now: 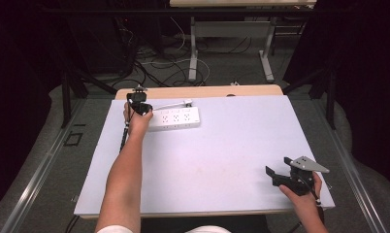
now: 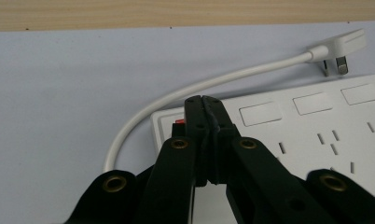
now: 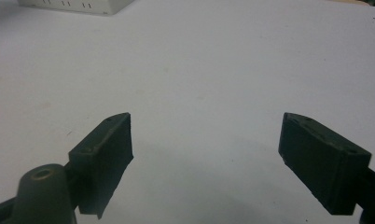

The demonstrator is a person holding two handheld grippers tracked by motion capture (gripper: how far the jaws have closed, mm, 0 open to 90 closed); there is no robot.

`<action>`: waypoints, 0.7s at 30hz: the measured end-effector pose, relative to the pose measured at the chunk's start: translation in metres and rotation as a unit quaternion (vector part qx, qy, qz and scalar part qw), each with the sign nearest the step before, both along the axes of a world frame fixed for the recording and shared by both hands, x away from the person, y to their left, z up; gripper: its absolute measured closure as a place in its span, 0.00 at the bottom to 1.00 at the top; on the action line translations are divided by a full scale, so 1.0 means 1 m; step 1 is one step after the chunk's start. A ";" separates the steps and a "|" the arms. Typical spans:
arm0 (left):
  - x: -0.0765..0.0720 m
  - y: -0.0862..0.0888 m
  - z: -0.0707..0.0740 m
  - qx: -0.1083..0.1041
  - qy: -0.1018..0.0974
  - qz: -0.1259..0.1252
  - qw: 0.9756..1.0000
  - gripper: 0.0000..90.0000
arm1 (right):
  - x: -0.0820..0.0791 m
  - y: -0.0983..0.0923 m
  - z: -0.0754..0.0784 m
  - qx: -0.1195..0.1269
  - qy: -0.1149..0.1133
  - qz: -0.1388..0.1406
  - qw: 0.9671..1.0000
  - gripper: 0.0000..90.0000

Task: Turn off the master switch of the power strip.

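1. High view: a white power strip (image 1: 174, 118) lies flat near the far left part of the pale sheet (image 1: 207, 160) that covers the table, its long side running left to right.
2. The strip's short white cord (image 1: 170, 105) curves along its far side and ends in a plug (image 1: 187, 102) lying on the sheet just beyond the strip.
3. The left gripper (image 1: 140, 108) sits at the strip's left end, borne by the left hand (image 1: 137, 122) with the forearm reaching up from the bottom edge.
4. The right gripper (image 1: 275, 172) rests well apart from the strip, near the sheet's near right corner, in the right hand (image 1: 304, 194); its jaws stand spread and bare.
5. Left gripper view: the left gripper (image 2: 203, 100) has its jaws pressed together with nothing between them, the joined tips over the strip's end.
6. Just beside those tips a small red switch (image 2: 178, 121) shows on the power strip (image 2: 316, 135); whether the tips touch it cannot be told.
7. The cord (image 2: 176, 98) loops out from the strip's end and runs to the plug (image 2: 339, 46), whose metal prongs lie bare on the sheet.
8. Right gripper view: the right gripper (image 3: 205, 140) holds its two jaws wide apart over the bare sheet (image 3: 199, 70), gripping nothing.
9. A corner of the power strip (image 3: 83, 5) shows far off at the top left edge.
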State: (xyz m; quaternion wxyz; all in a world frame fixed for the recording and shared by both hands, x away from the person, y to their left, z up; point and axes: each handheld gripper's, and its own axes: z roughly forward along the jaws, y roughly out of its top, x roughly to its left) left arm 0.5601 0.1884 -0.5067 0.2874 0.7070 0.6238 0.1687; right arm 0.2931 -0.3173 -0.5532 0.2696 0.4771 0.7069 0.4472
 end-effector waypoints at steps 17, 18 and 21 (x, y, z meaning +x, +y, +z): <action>0.005 -0.005 -0.013 0.018 0.017 0.008 1.000 1.00 | -0.001 -0.001 0.001 0.009 0.005 0.001 1.000 0.19; 0.005 -0.004 -0.013 0.020 0.018 0.004 1.000 1.00 | -0.001 -0.001 0.001 0.010 0.005 0.001 1.000 0.19; 0.005 -0.003 -0.014 0.018 0.017 0.007 1.000 1.00 | -0.001 -0.001 0.001 0.008 0.005 -0.001 1.000 0.19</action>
